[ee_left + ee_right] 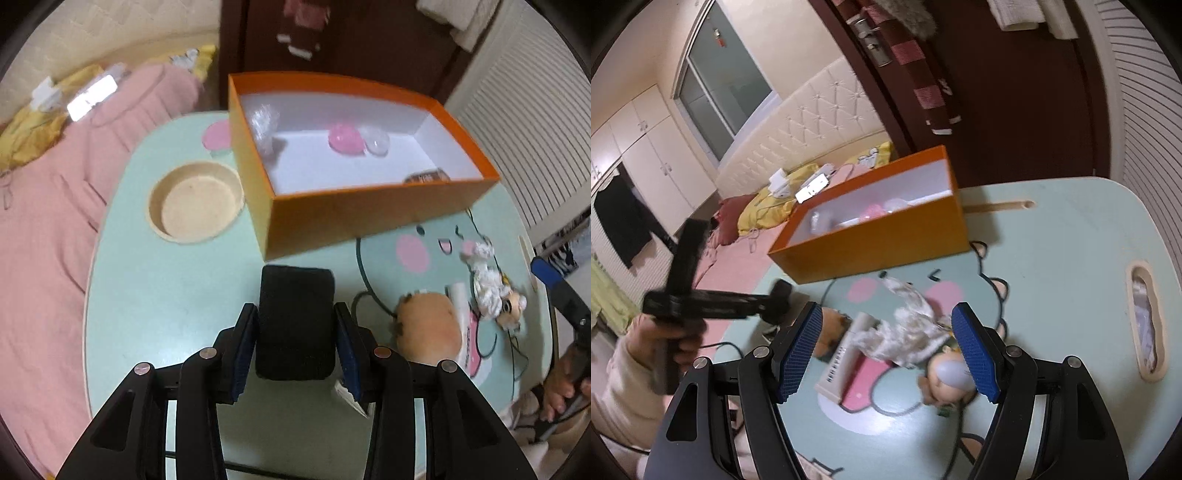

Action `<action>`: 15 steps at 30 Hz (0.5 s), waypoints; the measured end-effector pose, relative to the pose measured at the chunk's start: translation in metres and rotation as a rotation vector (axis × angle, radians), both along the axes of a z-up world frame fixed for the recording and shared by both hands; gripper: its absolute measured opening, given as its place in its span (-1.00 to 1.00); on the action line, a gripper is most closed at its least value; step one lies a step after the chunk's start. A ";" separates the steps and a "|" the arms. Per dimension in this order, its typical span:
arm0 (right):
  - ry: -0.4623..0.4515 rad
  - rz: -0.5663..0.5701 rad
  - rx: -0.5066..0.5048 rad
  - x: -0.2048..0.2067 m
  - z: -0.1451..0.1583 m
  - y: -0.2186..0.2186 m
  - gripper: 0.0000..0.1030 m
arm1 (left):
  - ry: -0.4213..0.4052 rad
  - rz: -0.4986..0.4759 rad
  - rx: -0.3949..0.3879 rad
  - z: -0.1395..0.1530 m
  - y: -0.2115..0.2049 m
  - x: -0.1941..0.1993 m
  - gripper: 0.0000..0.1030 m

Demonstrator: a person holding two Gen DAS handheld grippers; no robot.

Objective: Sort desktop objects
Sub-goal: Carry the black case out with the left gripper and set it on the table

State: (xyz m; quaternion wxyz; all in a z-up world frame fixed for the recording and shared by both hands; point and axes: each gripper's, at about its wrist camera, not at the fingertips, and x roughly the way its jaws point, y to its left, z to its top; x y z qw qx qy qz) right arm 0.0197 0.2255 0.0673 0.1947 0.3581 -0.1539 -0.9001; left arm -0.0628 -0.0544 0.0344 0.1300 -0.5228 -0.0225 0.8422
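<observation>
Mint-green counter (155, 295) with a cartoon face fills both views, its left edge running along a pink bed (44, 221). My left gripper (295, 332) has its jaws clamped on a black sponge block (295, 321), held above bare counter just short of the orange box (332, 210). Inside the box lie a pink piece (345, 138) and clear wrappers. A round tan bowl (195, 201) sits just left of it. My right gripper (890, 354) hangs with jaws wide over a white fluffy doll (908, 332), a cream tube (846, 354) and a brown plush (428, 328), with open counter to its right.
</observation>
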 end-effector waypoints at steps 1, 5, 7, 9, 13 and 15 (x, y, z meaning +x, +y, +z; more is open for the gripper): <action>0.003 0.009 0.006 -0.003 0.003 -0.004 0.42 | 0.024 0.010 0.018 0.001 -0.002 0.003 0.03; 0.028 0.054 0.033 -0.016 0.020 -0.021 0.42 | 0.149 0.071 0.056 0.013 -0.014 0.019 0.68; 0.042 0.081 0.046 -0.025 0.029 -0.031 0.42 | 0.195 0.098 0.053 0.015 -0.018 0.028 0.69; 0.058 0.106 0.069 -0.035 0.040 -0.041 0.42 | 0.233 0.125 0.046 0.014 -0.020 0.038 0.70; 0.046 0.135 0.162 -0.065 0.059 -0.061 0.42 | 0.289 0.155 0.056 0.004 -0.024 0.054 0.71; -0.001 0.143 0.223 -0.087 0.065 -0.070 0.42 | 0.311 0.164 0.066 0.000 -0.026 0.057 0.71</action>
